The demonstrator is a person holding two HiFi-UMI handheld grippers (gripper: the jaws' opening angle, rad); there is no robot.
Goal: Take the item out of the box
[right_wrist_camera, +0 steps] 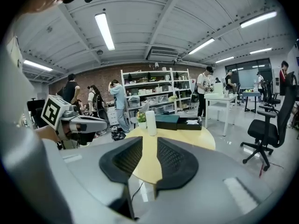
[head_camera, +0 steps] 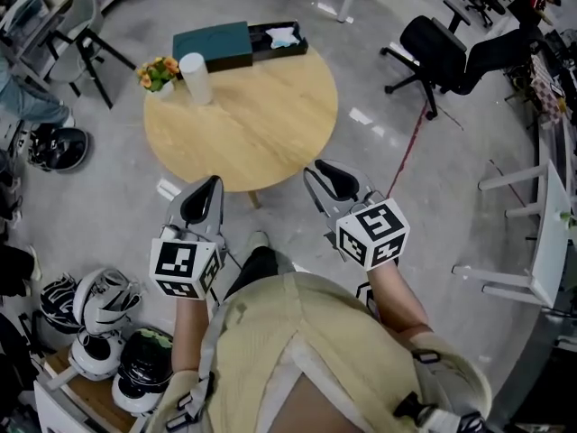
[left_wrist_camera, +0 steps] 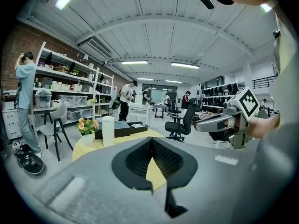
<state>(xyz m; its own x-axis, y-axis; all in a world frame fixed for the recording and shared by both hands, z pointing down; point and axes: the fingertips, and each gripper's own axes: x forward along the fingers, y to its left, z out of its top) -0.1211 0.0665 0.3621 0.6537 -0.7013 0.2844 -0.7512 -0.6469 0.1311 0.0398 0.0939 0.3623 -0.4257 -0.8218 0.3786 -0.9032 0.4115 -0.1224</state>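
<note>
A dark green box [head_camera: 212, 45] lies at the far edge of the round wooden table [head_camera: 270, 129]. Its black inner tray [head_camera: 278, 37] is slid out to the right, with a white item [head_camera: 282, 35] in it. The box [right_wrist_camera: 175, 121] also shows in the right gripper view, far ahead of the jaws. Both grippers hang in the air short of the table's near edge, well away from the box. My left gripper [head_camera: 203, 198] is shut, its pads meeting at the tips [left_wrist_camera: 152, 143] with nothing held. My right gripper [head_camera: 330, 180] is open, and an empty gap [right_wrist_camera: 149, 146] shows between its pads.
A white cylinder [head_camera: 195, 78] and a small flower pot [head_camera: 158, 73] stand on the table left of the box. A black office chair [head_camera: 442, 52] is at the right and a grey chair [head_camera: 77, 25] at the far left. Several helmets [head_camera: 108, 318] lie at the lower left. People stand by the shelves [right_wrist_camera: 154, 94].
</note>
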